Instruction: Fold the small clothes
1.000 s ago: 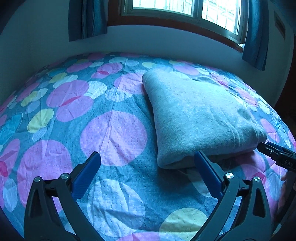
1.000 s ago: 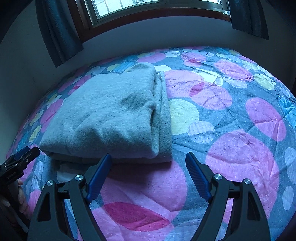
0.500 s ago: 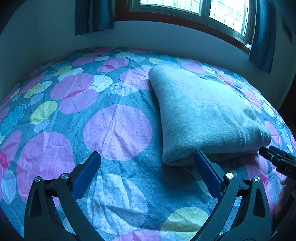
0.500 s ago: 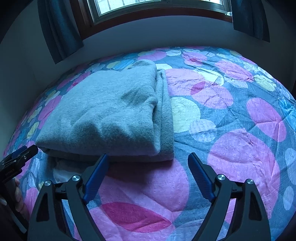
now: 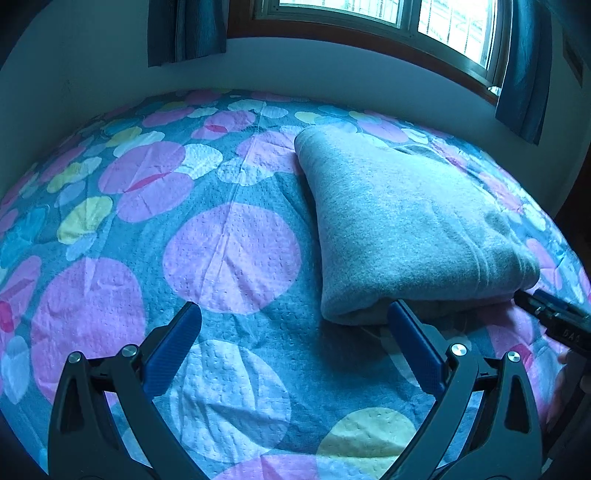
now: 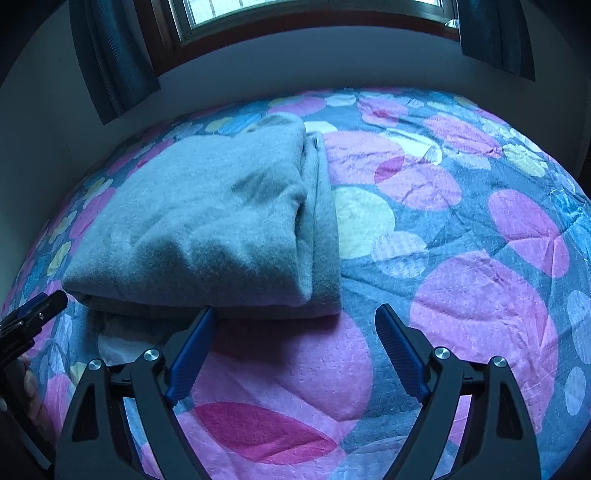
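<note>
Bedspread (image 5: 229, 258) first: it carries the grey garment (image 5: 399, 221), folded into a thick bundle toward the window side. Your left tongs (image 5: 295, 325) and right tongs (image 6: 295, 325) both gape, gripping nothing, just short of its near edge. Judge the fold done; if you tidy, press the loose lower layer flat rather than tugging.

Daylit window (image 5: 388, 18), dark curtains (image 6: 110, 55), pale wall (image 5: 295, 77), dotted bedspread (image 5: 229, 254).
</note>
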Action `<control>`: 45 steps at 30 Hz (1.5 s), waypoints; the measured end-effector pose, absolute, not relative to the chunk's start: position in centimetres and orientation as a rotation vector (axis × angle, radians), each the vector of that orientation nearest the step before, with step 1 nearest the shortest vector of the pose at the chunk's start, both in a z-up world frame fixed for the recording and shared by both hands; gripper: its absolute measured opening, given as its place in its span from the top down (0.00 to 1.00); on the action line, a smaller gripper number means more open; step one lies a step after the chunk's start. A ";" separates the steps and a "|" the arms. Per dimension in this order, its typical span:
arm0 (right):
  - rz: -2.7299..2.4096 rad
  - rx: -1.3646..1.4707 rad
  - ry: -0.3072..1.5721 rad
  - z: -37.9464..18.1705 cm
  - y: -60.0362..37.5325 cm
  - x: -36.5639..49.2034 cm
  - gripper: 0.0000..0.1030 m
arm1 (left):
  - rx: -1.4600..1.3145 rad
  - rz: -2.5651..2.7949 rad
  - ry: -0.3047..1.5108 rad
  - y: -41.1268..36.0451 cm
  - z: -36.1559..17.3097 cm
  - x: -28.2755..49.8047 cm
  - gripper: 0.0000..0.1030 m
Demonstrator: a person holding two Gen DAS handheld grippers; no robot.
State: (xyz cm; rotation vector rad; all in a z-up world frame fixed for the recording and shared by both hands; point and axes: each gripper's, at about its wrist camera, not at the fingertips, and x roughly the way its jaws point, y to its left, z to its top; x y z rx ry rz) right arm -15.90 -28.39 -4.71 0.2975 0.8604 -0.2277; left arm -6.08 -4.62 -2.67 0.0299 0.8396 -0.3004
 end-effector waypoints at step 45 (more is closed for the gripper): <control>-0.250 0.276 0.830 -3.4 -30.4 -16.4 0.17 | 0.015 -0.381 0.946 -3.0 -2.6 -3.0 0.02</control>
